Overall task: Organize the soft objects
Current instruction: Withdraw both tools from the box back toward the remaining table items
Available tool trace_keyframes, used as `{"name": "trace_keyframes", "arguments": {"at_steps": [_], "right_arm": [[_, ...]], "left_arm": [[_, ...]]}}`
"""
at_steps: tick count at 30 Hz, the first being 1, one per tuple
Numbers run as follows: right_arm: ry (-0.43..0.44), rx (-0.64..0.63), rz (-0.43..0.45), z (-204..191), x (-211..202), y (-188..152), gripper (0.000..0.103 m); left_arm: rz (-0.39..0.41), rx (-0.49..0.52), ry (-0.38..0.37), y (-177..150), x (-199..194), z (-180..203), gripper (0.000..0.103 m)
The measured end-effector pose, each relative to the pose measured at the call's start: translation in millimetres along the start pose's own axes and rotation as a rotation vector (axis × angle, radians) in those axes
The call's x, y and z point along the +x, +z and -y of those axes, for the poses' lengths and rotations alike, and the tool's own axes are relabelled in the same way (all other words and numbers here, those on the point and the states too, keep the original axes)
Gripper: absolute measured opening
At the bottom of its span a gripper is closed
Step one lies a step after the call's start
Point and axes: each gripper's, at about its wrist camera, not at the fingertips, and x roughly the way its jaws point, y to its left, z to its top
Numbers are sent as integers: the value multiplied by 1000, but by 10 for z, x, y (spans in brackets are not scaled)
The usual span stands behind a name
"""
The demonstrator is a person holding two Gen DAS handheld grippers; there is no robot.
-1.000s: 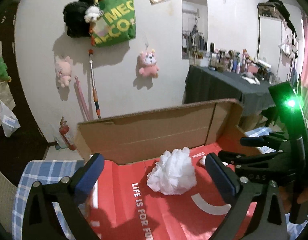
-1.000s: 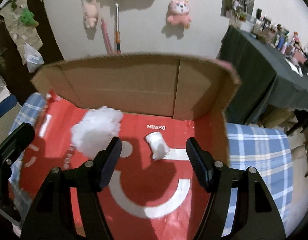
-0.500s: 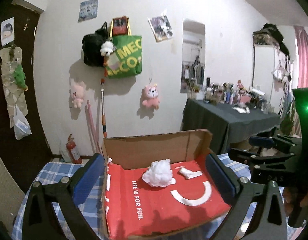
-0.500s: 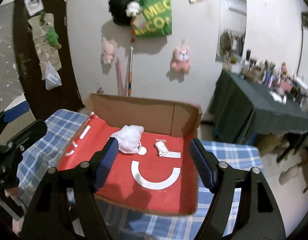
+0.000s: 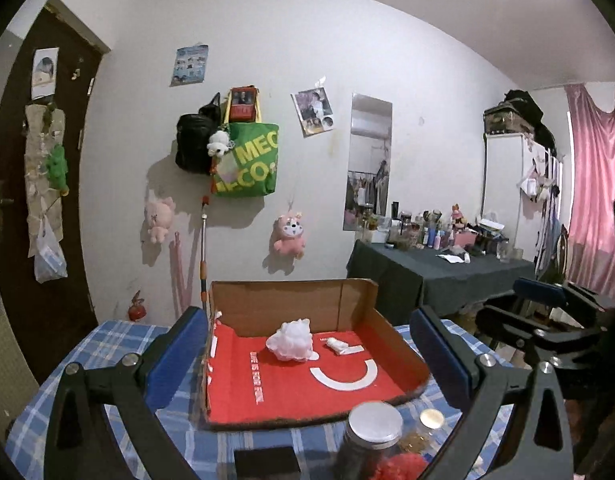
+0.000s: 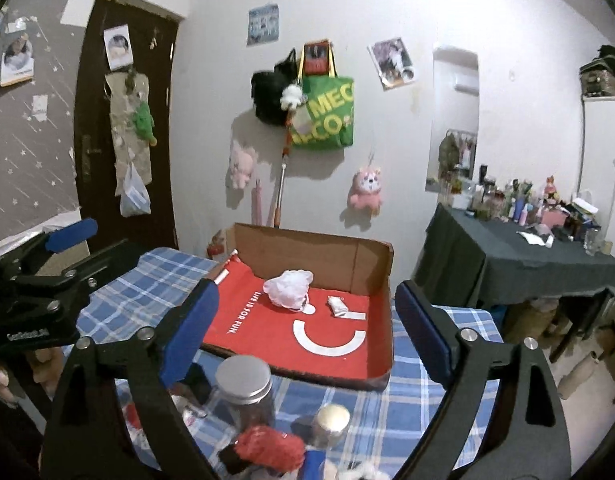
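Note:
A white fluffy ball (image 5: 292, 339) (image 6: 288, 289) and a small white roll (image 5: 336, 346) (image 6: 336, 305) lie in a red-lined cardboard box (image 5: 403, 354) (image 6: 381, 354) on the blue checked table. My left gripper (image 5: 313, 364) is open and empty, held back above the table's near side. My right gripper (image 6: 307, 330) is open and empty too, beside it on the right. A red soft object (image 6: 269, 450) (image 5: 397, 468) lies near the front edge, below both grippers.
A silver-lidded jar (image 6: 245, 386) (image 5: 373, 430), a small gold-lidded jar (image 6: 330, 424) (image 5: 430, 420) and a black block (image 5: 266, 465) stand before the box. A dark-clothed table (image 6: 527, 264) with bottles stands at right. Plush toys (image 5: 289, 236) and bags (image 5: 247, 164) hang on the wall.
Both grippers have pulled back and up from the box, staying open. The box now looks small and far, and the jars and red object have come into view.

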Motion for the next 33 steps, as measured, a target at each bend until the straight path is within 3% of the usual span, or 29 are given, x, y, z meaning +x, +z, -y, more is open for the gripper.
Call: {"name": "trace_keyframes", "arguments": {"at_steps": [7,18,23,33], "right_arm": [[-25,8,66,-151,-449,-438,93],[-92,31,80,-166,-562,-1168,93],[-93,40,24,-176,-389,-1461,93],[-44,100,-123,-121,-7,-1878,93]], "left_arm": [[42,-13,17,-309,-401,73,103],[-23,-8,85,-1070,-510,113,103],[-73,37,118,-1395,-421,174,103],[-207,12,122,-1741,-220,30,103]]}}
